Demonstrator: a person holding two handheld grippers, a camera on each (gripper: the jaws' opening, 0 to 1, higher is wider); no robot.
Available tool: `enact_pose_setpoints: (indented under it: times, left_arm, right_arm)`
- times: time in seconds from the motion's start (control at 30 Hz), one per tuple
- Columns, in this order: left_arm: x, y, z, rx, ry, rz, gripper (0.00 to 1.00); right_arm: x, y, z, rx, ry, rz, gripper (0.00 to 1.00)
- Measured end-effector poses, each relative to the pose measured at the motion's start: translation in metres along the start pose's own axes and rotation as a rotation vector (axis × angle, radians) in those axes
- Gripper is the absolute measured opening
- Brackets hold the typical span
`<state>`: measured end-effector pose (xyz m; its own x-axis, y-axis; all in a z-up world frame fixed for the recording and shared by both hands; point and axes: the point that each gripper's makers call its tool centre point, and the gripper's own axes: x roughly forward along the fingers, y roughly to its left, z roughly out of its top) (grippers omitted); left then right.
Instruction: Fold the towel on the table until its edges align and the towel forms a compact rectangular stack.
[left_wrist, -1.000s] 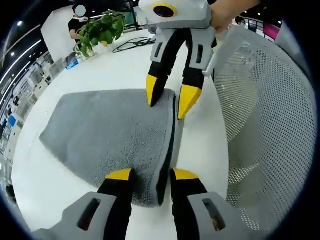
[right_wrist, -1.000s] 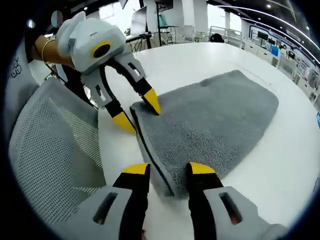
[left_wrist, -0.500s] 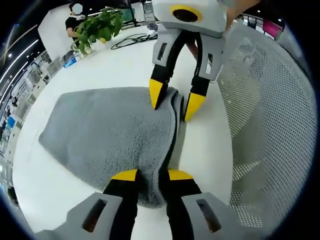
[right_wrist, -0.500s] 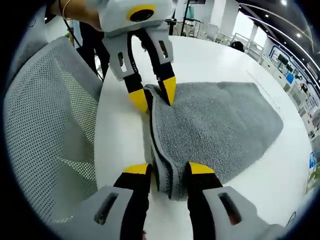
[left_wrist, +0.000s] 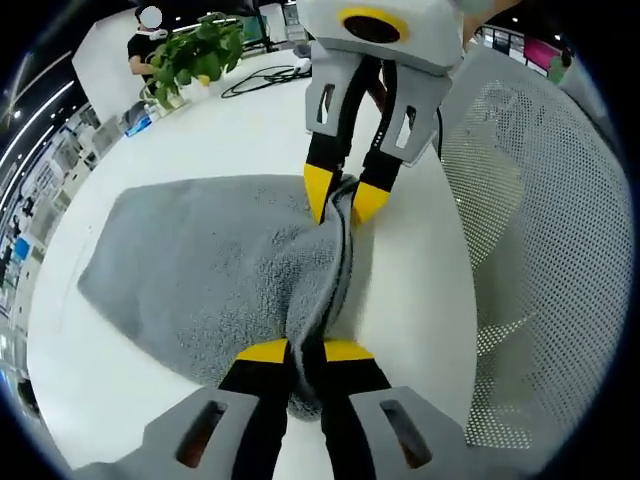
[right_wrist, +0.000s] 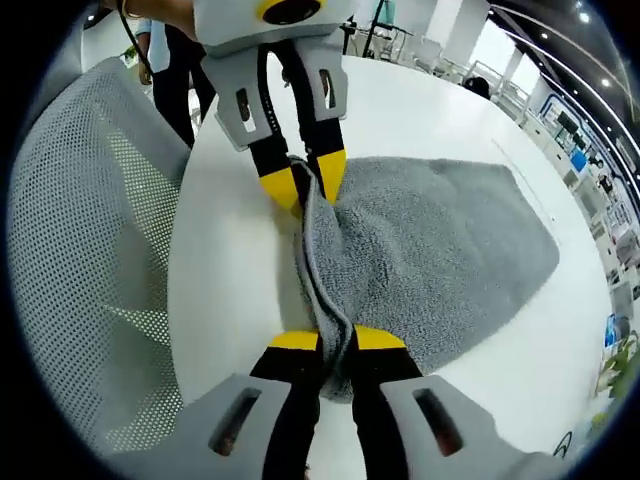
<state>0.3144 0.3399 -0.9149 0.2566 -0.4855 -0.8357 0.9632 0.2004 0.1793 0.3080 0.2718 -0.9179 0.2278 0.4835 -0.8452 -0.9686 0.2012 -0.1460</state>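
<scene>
Both grippers pinch the towel's near edge.
The left gripper (left_wrist: 305, 352) and right gripper (right_wrist: 336, 339) clamp the grey, nubby towel (left_wrist: 200, 270), its gathered edge running between them on the desk (left_wrist: 230, 135).

Your towel (left_wrist: 210, 270) is grey terry cloth with a rough, nubbly, matt pile, and it lies on a smooth white tabletop (left_wrist: 250, 130) with a faint sheen. Your left gripper (left_wrist: 305, 352) and right gripper (right_wrist: 337, 340) look like hard plastic: matt grey shells, black fingers (right_wrist: 297, 375) and smooth yellow tips pinching the cloth. Beside you, the chair (right_wrist: 80, 230) back is pale perforated mesh, matt.
</scene>
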Motion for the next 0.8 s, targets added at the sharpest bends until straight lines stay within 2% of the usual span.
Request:
enact_pose_setpoints:
  times: [0.23,0.5,0.8]
  left_arm:
    - [-0.0005,0.0011,-0.0001,0.023,-0.001,0.017,0.08]
    - [-0.0003,0.0019,-0.0002,0.003,-0.014,-0.009,0.08]
    - [-0.0001,0.0013,-0.0002,0.008,0.005,-0.023,0.07]
  right_arm:
    - [0.0006,-0.0029,-0.0014,0.058,-0.027,0.033,0.06]
    - [0.0006,-0.0037,-0.0018,0.12,-0.04,0.048,0.06]
    - [0.0009,-0.0033,-0.0017,0.135,-0.037,0.048,0.06]
